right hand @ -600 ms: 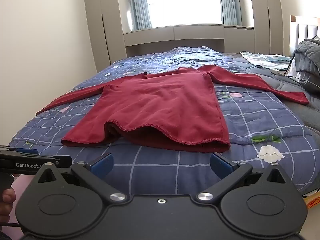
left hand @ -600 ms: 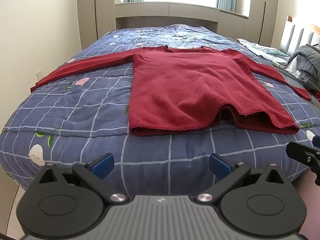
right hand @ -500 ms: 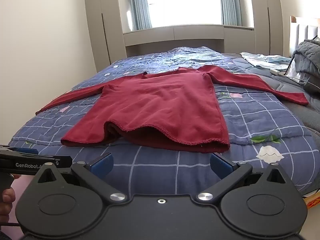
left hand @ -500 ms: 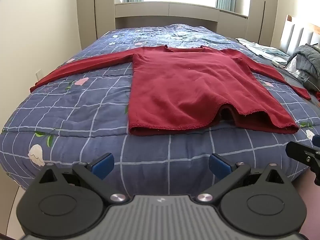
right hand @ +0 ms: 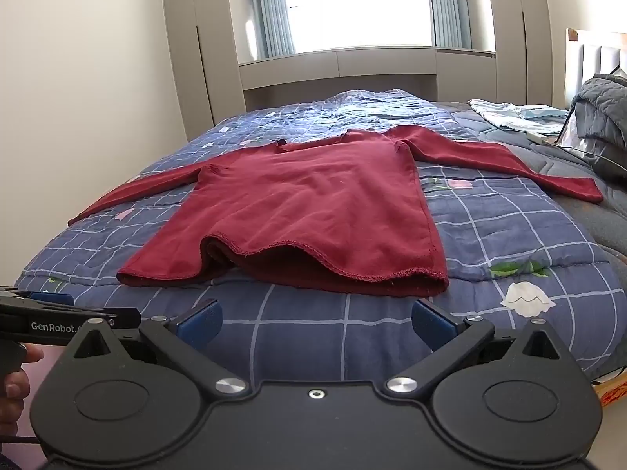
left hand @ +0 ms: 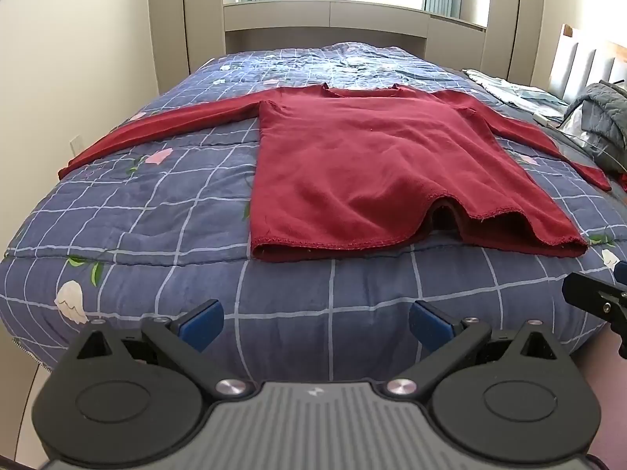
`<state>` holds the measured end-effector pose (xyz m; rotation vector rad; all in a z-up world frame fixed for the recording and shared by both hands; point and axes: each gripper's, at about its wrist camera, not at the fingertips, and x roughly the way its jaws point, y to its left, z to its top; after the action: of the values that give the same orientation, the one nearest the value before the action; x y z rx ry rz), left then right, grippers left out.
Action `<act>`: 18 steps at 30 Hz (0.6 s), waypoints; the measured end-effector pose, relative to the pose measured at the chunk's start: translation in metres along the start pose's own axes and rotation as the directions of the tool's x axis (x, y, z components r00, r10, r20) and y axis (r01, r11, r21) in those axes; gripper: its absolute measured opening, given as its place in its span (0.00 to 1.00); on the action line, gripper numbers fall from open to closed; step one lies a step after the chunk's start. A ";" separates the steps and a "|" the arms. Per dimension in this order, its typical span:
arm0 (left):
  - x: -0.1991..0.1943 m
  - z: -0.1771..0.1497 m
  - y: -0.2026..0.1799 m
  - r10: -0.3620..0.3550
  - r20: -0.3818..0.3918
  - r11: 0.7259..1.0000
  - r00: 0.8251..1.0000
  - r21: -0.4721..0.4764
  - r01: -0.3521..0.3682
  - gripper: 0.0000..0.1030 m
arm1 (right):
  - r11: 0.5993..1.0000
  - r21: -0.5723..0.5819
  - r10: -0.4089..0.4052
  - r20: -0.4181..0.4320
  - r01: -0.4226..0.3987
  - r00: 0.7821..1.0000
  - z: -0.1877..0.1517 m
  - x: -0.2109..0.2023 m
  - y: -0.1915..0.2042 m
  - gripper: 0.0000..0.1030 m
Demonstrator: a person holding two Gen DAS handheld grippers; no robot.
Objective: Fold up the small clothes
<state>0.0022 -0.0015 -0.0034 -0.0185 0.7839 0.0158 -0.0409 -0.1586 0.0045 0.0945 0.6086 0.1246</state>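
**Red top laid flat on the quilt, both claws spread short of the bed edge**

Daylight from a curtained window (right hand: 372,4) falls on a bed covered by a blue checked quilt (left hand: 129,211) printed with small flowers. On the quilt a dark red long-sleeved top (left hand: 376,172) is spread out flat, neckline toward the window and hem toward the cameras. Both sleeves are stretched outward: one sleeve (left hand: 156,133) is drawn out toward the wall side, the other (right hand: 505,164) toward the headboard side, its cuff ending near a grey blanket (right hand: 603,113). The hem is not lying fully flat; in the middle it is lifted into a small arch, so that the inside of the garment can be seen. A raw, slightly frayed stitch line is visible along the hem.

The hem is set back a little from the near edge of the bed, and a bare strip of quilt is left in front of it. Wide quilt is also exposed on either side of the body panel.

The left gripper (left hand: 315,319) is held off the near edge with its blue pads well apart, nothing between them. The right gripper (right hand: 317,319) is held likewise, spread and touching nothing. Light folded cloth (right hand: 517,115) is seen at the far corner beside the blanket.
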 end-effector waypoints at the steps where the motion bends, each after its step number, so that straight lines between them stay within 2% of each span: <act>1: 0.000 0.000 0.000 0.000 0.000 1.000 1.000 0.000 0.000 1.00 | 1.000 -0.001 0.000 0.000 0.000 1.000 0.000 0.000 0.000 1.00; 18: 0.001 -0.001 0.001 0.003 -0.004 1.000 1.000 0.002 -0.003 1.00 | 1.000 -0.002 -0.002 -0.002 0.002 1.000 0.000 0.002 0.001 1.00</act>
<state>0.0022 -0.0005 -0.0052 -0.0157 0.7875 0.0177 -0.0395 -0.1571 0.0039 0.0921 0.6109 0.1238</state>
